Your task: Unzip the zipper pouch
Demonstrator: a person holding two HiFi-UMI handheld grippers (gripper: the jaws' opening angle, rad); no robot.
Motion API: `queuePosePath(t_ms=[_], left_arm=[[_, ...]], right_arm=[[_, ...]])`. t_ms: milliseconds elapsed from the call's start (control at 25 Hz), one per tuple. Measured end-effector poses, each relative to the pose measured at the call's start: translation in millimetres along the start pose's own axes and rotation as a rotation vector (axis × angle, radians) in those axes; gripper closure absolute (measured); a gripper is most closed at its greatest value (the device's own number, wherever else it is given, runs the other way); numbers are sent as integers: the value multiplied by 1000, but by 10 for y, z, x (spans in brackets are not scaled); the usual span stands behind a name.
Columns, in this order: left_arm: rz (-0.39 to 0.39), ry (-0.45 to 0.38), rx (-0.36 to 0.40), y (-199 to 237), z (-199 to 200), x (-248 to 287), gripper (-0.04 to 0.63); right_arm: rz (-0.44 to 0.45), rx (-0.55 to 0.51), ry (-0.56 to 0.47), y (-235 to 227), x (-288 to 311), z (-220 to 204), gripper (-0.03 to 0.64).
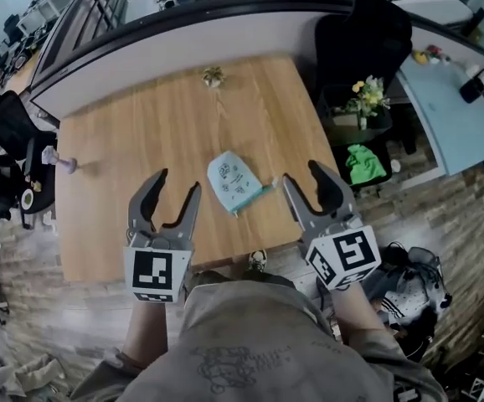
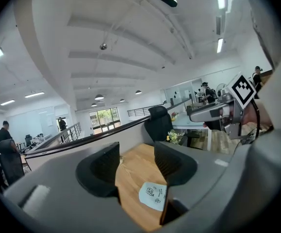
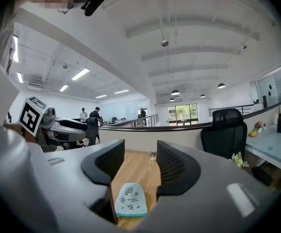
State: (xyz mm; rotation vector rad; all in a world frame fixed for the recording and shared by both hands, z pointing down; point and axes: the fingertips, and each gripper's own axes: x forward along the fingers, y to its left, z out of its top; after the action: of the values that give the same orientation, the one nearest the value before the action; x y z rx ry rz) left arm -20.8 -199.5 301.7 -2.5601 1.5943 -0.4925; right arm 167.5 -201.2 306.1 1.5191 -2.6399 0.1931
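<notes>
Head view puts the left gripper (image 1: 178,184) and the right gripper (image 1: 302,174) nearest to us, low over the front of the desk (image 1: 125,141). Both have their fingers spread wide with nothing between them. Just beyond and between them the zipper pouch (image 1: 234,178) lies flat on the wood, nearer the right gripper and touching neither.

We judge the main risk to be that the pouch is light and nothing holds it down. A pull on the slider by one gripper alone would likely drag the whole pouch across the desk instead of opening it. The pull tab also looks small, so the fingers could close on fabric or the teal band and miss it.

The rounded end of the pouch points away from us and slightly left. Its teal zip edge (image 1: 252,198) faces us and to the right, toward the right gripper. Its long axis therefore runs from near-right to far-left, roughly in line with the right gripper's view.

Farther off, a small plant (image 1: 213,76) stands at the far edge of the desk, and a black chair (image 1: 363,36) stands beyond the right corner.
</notes>
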Motion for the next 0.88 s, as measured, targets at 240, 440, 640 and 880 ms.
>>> queuePosePath(t_ms=[240,440,640,880], left_arm=[[55,26,9,-2,-58,24,382],[66,42,18,63,-104,13,382],[58,56,13,151,-153,6,382],[18,87,28,194,-349,132,362]], right_arm=[[52,12,10,-101,114,-74,420],[66,14,16,-70,197,-94,420],[59,14,34,-10,255,-91,420],[35,21,64,-19,343,-204,420]])
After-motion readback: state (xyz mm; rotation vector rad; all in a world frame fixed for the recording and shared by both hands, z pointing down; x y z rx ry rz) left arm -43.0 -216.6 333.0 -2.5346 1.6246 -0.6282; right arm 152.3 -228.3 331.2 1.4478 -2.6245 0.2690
